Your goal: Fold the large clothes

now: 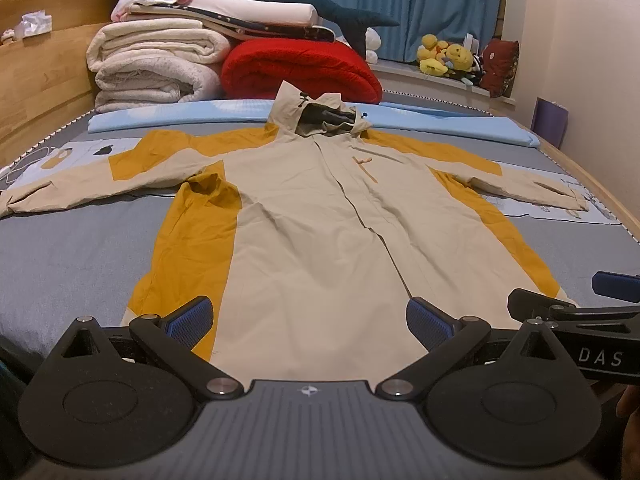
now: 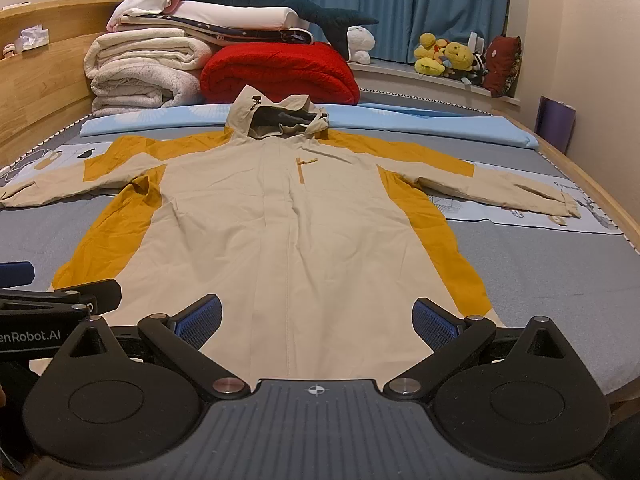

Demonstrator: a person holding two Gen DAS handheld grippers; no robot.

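**Jacket laid flat, fold not yet begun**

Jacket (image 1: 316, 216), beige with mustard panels, lies face up and spread on the grey bed (image 1: 60, 260), hood toward the headboard, hem nearest the camera, both sleeves stretched out to the sides.

Left wrist view: the left gripper (image 1: 310, 322) hangs just above the hem with jaws spread wide, holding nothing. The right gripper's body enters at the right edge, level with it. The left sleeve (image 1: 80, 188) runs out toward the wooden bed frame.

Right wrist view: the right gripper (image 2: 318, 320) is likewise released and empty, poised over the hem on its own side. The right sleeve (image 2: 500, 188) lies clear on the sheet.

Assessment: the task stands at its opening step; no fold is made. The next move appears to call for each gripper to pinch a sleeve or side edge and carry it inward across the chest.

Surroundings: folded white blankets (image 2: 140, 68), a red blanket (image 2: 276, 72), a plush shark (image 2: 280, 4) and a light blue pad (image 2: 420, 120) sit beyond the hood, well apart from the working area. The raised hood (image 2: 280, 118) may resist lying flat.
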